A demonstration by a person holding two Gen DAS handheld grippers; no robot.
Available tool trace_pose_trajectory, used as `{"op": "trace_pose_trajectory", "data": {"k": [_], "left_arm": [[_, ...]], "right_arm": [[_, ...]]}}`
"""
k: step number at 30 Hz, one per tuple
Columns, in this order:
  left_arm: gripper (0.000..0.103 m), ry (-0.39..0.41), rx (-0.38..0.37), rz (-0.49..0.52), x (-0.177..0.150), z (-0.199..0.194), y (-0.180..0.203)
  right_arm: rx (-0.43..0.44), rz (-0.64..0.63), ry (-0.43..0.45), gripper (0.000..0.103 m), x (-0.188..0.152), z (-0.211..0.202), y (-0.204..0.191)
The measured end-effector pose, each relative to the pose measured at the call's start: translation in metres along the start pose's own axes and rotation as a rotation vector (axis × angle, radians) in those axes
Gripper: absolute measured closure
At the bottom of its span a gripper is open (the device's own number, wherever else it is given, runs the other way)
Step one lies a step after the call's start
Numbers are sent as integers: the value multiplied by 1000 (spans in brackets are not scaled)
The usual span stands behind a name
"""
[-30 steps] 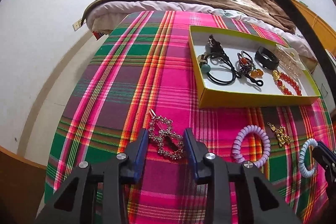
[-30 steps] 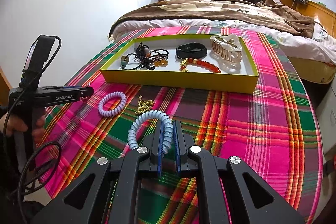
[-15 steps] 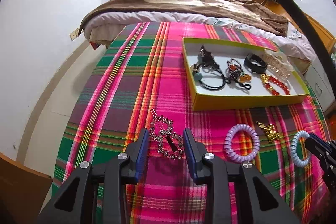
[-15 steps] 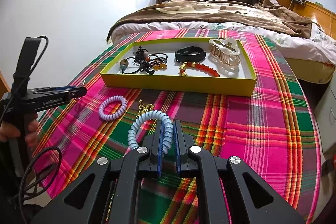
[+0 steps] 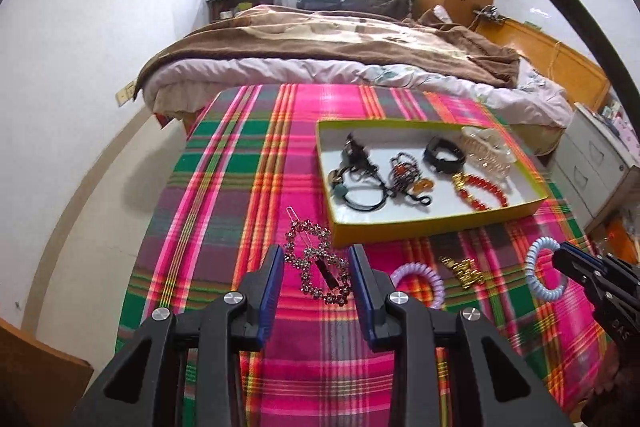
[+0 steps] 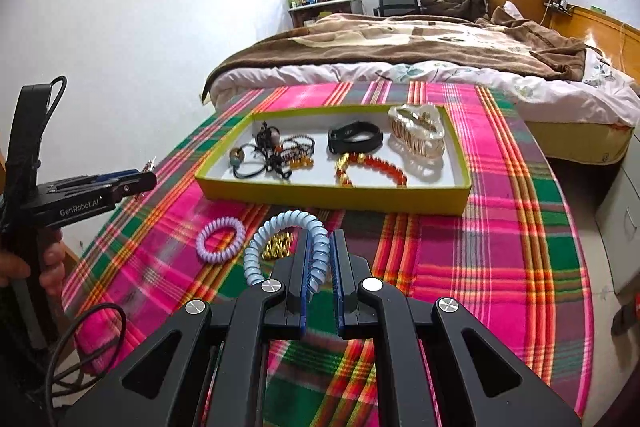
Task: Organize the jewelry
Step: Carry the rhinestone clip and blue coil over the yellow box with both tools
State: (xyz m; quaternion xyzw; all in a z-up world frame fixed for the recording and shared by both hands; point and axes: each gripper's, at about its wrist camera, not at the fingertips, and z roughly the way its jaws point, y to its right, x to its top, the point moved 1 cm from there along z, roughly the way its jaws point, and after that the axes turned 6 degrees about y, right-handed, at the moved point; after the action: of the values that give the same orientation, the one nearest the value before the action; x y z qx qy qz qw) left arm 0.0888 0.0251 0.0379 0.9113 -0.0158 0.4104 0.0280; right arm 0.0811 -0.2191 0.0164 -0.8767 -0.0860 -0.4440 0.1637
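My left gripper (image 5: 315, 255) is shut on a rhinestone hair clip (image 5: 316, 263), held off the plaid cloth just short of the yellow box (image 5: 400, 227). My right gripper (image 6: 322, 239) is shut on a light blue spiral hair tie (image 6: 280, 227), also lifted, in front of the box (image 6: 332, 197). In the left wrist view that tie (image 5: 544, 275) hangs from the right gripper (image 5: 562, 258) at the right edge. The box holds black hair ties, a black band (image 6: 355, 137), a red bead bracelet (image 6: 376, 167) and a clear claw clip (image 6: 418, 133).
A purple spiral hair tie (image 6: 221, 241) and a small gold piece (image 6: 276, 247) lie on the plaid cloth (image 6: 500, 227) between the grippers and the box. A bed with a brown blanket (image 5: 340, 39) stands behind the table. A hand (image 6: 52, 263) grips the left tool.
Both grippers have risen from the cloth, the left with the hair clip, the right with the blue tie. The box and the loose pieces have not moved.
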Motion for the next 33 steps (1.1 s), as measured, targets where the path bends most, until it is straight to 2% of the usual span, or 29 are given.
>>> {"op": "trace_pose_trajectory", "data": {"k": [9,16,25,33], "left_arm": [[69,30,-74,22,30,3,11],[69,23,-127,25,55,22,18],[69,-42,-209,37,88,76,36],[69,-104,-208,108,102,126,59]], "right_arm": [[-9,17,43,94,30,3,5],[-34,50,48,94,49,20,11],[-51,87,-5,94,56,59,21],[-46,85,-64,94,54,90,23]]}}
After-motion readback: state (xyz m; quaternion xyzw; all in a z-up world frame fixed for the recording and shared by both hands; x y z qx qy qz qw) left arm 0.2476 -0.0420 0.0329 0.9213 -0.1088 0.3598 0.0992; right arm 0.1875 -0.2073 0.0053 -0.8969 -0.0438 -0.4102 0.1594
